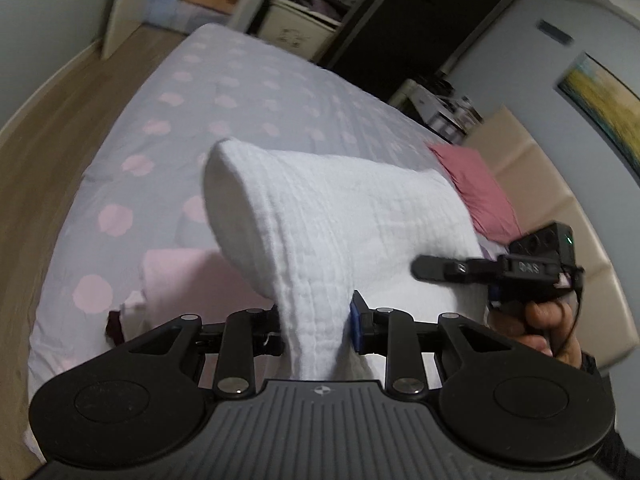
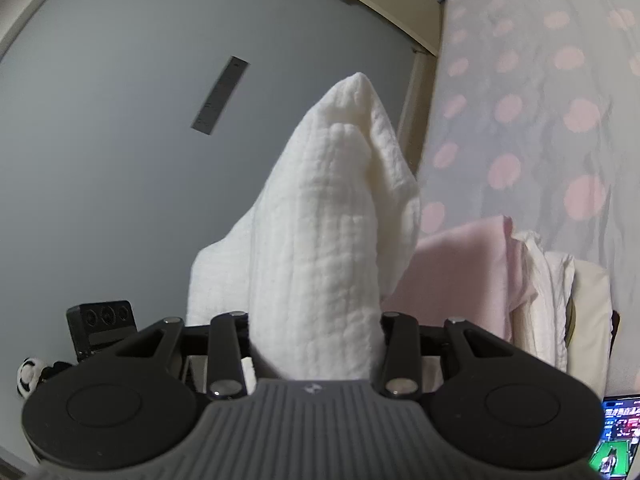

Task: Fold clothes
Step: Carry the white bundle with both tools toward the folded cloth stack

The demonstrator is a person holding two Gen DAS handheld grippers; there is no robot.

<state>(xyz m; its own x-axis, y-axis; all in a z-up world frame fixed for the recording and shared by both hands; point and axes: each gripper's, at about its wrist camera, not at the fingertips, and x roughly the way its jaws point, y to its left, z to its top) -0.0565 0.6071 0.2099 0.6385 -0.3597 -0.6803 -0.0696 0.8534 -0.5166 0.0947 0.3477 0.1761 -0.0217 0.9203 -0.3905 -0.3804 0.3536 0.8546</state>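
A white crinkled cloth [image 1: 320, 216] hangs folded in the air above the bed, held between both grippers. My left gripper [image 1: 316, 328] is shut on one bunched end of it, the fabric squeezed between the fingers. In the left wrist view the right gripper [image 1: 460, 270] comes in from the right, held by a hand [image 1: 540, 324], its finger lying along the cloth's far edge. In the right wrist view the white cloth [image 2: 328, 240] rises in a peak from my right gripper [image 2: 316, 344], which is shut on it.
The bed [image 1: 208, 92] has a grey cover with pink dots. A pink folded garment [image 1: 180, 284] and a stack of folded pale clothes [image 2: 540, 288] lie on it. A dark pink cloth [image 1: 476, 192] sits by the beige headboard [image 1: 560, 208]. A phone screen [image 2: 616, 436] glows at lower right.
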